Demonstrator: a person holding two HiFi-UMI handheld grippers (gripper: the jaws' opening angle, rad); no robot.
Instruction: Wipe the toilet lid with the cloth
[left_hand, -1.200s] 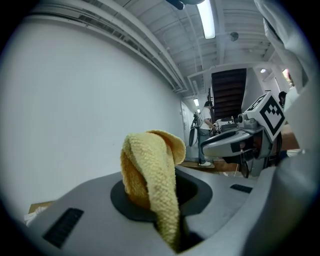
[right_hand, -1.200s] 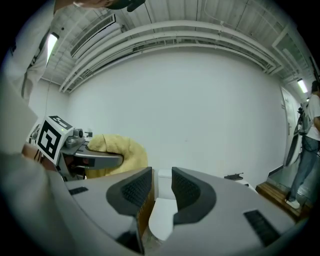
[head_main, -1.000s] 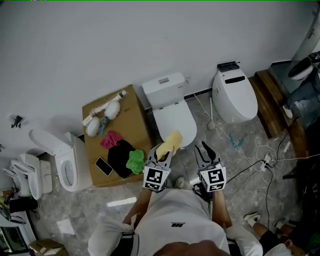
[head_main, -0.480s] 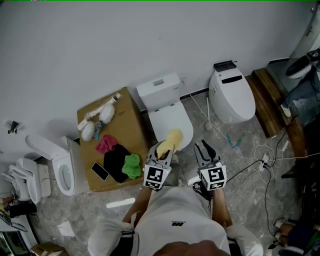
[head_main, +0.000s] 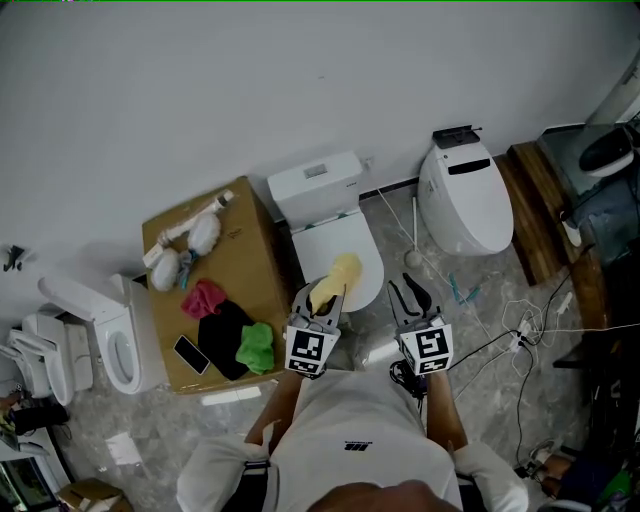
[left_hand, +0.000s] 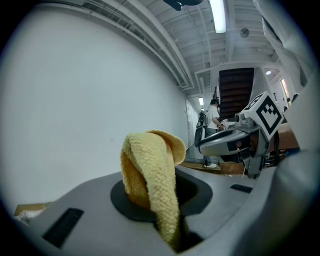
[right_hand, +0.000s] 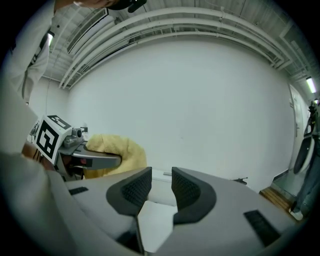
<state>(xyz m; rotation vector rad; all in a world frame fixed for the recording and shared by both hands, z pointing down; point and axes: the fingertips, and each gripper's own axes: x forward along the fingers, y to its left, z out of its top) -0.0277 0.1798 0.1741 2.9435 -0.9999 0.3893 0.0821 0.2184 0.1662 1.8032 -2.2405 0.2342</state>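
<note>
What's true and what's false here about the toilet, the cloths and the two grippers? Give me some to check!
1. The left gripper holds the yellow cloth. True.
2. The right gripper holds a cloth too. False: it is empty, with its jaws a little apart.
3. The toilet lid is down. True.
4. The green cloth lies on the toilet lid. False: it lies on the cardboard box.
5. A phone lies on the cardboard box. True.
</note>
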